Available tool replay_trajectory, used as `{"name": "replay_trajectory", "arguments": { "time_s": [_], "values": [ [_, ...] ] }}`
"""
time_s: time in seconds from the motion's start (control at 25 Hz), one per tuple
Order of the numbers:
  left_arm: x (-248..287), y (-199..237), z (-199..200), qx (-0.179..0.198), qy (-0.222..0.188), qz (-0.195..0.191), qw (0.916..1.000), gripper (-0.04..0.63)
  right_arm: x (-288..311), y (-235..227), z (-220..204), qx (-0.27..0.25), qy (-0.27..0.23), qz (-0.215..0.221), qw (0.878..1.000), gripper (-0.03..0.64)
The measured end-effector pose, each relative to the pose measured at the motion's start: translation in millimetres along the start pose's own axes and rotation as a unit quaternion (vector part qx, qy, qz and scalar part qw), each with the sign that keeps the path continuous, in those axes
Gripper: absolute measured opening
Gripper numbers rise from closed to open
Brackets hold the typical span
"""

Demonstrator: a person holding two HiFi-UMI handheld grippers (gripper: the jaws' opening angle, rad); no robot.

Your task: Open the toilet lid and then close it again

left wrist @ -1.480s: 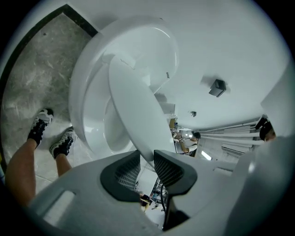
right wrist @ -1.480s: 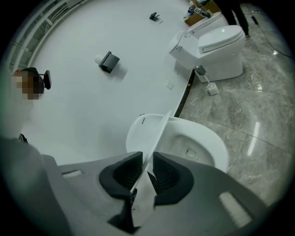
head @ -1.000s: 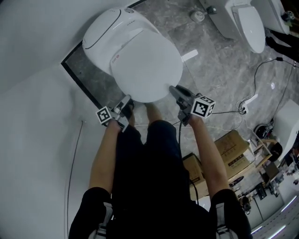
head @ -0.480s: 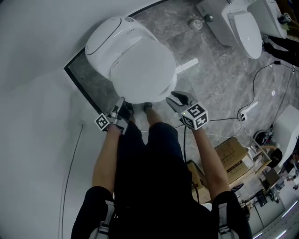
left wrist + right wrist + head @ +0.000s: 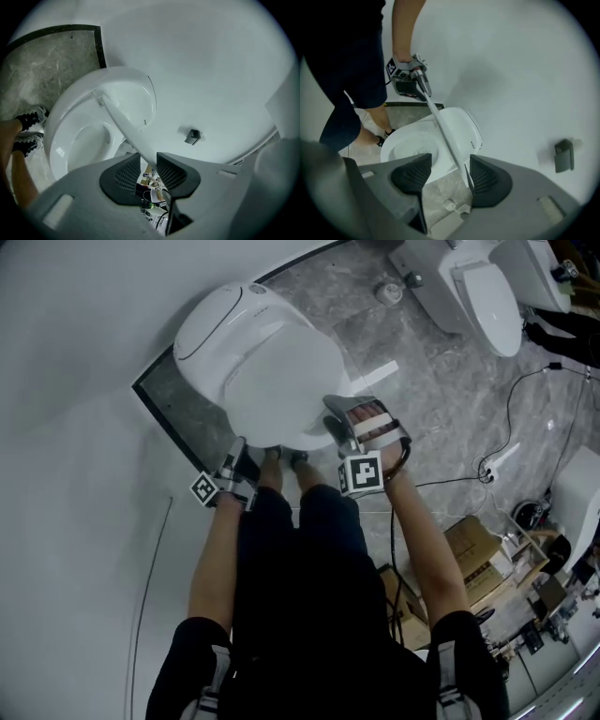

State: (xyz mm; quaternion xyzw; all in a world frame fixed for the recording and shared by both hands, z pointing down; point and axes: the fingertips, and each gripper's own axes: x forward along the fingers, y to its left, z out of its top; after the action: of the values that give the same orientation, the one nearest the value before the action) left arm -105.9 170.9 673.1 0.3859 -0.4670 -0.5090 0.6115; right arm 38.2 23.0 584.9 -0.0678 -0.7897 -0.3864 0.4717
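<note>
The lid (image 5: 272, 381) covers the toilet (image 5: 208, 320), which stands by the wall at the left edge of the grey floor (image 5: 441, 399). The left gripper (image 5: 241, 457) grips the lid's near rim. The right gripper (image 5: 356, 418) is at the right rim, its jaws opening with the rim between them. A second toilet (image 5: 487, 292) stands in the far right corner.

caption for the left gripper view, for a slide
Left claw pinches the edge of the raised toilet lid above the open bowl

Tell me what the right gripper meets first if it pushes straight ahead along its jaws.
The lid, whose edge lies between the opening jaws of the right gripper, near one pad. Beyond it probably the bowl; depth is unclear.
</note>
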Motion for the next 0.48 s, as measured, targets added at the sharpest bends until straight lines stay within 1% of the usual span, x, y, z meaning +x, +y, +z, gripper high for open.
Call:
{"name": "replay_trajectory", "arguments": {
  "time_s": [0.04, 0.08, 0.12, 0.16, 0.2, 0.28, 0.4, 0.48],
  "values": [
    [0, -1, -1, 0.001, 0.009, 0.002, 1.0000, 0.101, 4, 1, 5, -0.027, 0.004, 0.007, 1.000, 0.258],
    [0, -2, -1, 0.000, 0.018, 0.005, 0.9998, 0.101, 9, 2, 8, -0.042, 0.006, 0.016, 0.999, 0.256],
    [1, -3, -1, -0.004, 0.026, 0.008, 0.9996, 0.101, 12, 1, 13, -0.042, 0.004, 0.026, 0.999, 0.219],
    [1, -4, -1, -0.009, 0.034, 0.012, 0.9993, 0.101, 15, -2, 19, -0.025, -0.004, 0.035, 0.999, 0.139],
    [2, -6, 1, -0.012, 0.043, 0.016, 0.9989, 0.104, 18, -6, 24, 0.003, -0.014, 0.042, 0.999, 0.084],
    [4, -10, 5, -0.008, 0.072, 0.025, 0.9971, 0.104, 23, -17, 28, 0.051, -0.029, 0.049, 0.997, 0.100],
    [7, -13, 10, 0.006, 0.126, 0.049, 0.9908, 0.117, 26, -28, 32, 0.067, -0.032, 0.047, 0.996, 0.100],
    [9, -18, 13, 0.010, 0.150, 0.064, 0.9865, 0.125, 27, -34, 35, 0.076, -0.032, 0.047, 0.995, 0.100]
  ]
}}
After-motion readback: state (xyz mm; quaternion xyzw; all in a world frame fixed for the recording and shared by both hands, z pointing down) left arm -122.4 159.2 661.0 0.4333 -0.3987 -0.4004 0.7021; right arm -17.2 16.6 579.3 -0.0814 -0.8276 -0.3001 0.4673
